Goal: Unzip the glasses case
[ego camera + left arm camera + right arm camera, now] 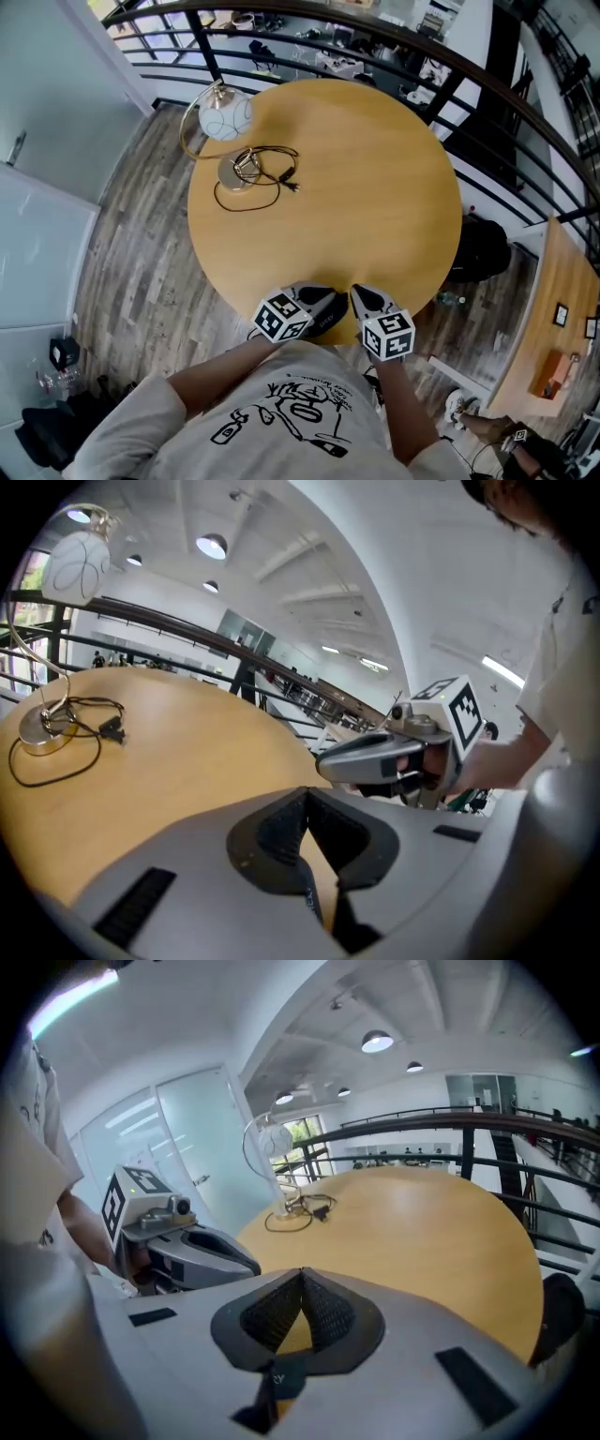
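No glasses case shows in any view. My left gripper (330,302) and my right gripper (361,298) hang side by side over the near edge of the round wooden table (375,187), tips pointing at each other's side. In the left gripper view the left gripper (306,794) has its dark pads meeting at the tip with nothing between them, and the right gripper (375,757) lies just beyond. The right gripper view shows the right gripper (301,1274) shut and empty too, with the left gripper (197,1246) to its left.
A lamp with a white globe shade (225,117), a round metal base (239,171) and a looped dark cord (272,178) stands at the table's far left. A black railing (487,84) curves behind the table. A black bag (478,248) sits on the floor at the right.
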A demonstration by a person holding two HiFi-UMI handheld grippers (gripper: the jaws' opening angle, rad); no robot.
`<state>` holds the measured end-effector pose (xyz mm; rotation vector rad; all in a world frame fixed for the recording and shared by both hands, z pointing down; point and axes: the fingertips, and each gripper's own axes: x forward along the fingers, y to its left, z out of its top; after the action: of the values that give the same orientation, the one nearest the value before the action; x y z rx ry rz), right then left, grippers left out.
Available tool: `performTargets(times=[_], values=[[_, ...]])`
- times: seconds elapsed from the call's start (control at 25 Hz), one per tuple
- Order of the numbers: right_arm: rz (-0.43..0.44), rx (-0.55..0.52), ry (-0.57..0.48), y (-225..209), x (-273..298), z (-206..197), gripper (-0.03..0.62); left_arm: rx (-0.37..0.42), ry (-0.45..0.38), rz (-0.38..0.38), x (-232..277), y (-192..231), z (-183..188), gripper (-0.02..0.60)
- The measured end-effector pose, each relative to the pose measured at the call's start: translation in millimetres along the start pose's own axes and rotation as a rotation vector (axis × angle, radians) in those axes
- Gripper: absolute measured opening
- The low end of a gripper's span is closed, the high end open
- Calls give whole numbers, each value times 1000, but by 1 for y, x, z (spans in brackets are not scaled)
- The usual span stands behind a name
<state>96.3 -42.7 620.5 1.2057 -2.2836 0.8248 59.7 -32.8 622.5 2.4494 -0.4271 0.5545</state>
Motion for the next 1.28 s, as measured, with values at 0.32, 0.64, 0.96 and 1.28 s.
performTargets(times=[0.32,0.64,0.96,1.28], values=[[31,6,-165,57,-42,60,23,22,-187,54,-43,-32,63,6],[2,24,-212,83,-50,52,23,72,-228,161,-56,-31,61,6],[-44,23,-287,75,-56,62,21,91,-238,142,-57,-37,63,6],[-69,12,-311,70,-59,68,21,109,-319,107,-62,-44,78,6]])
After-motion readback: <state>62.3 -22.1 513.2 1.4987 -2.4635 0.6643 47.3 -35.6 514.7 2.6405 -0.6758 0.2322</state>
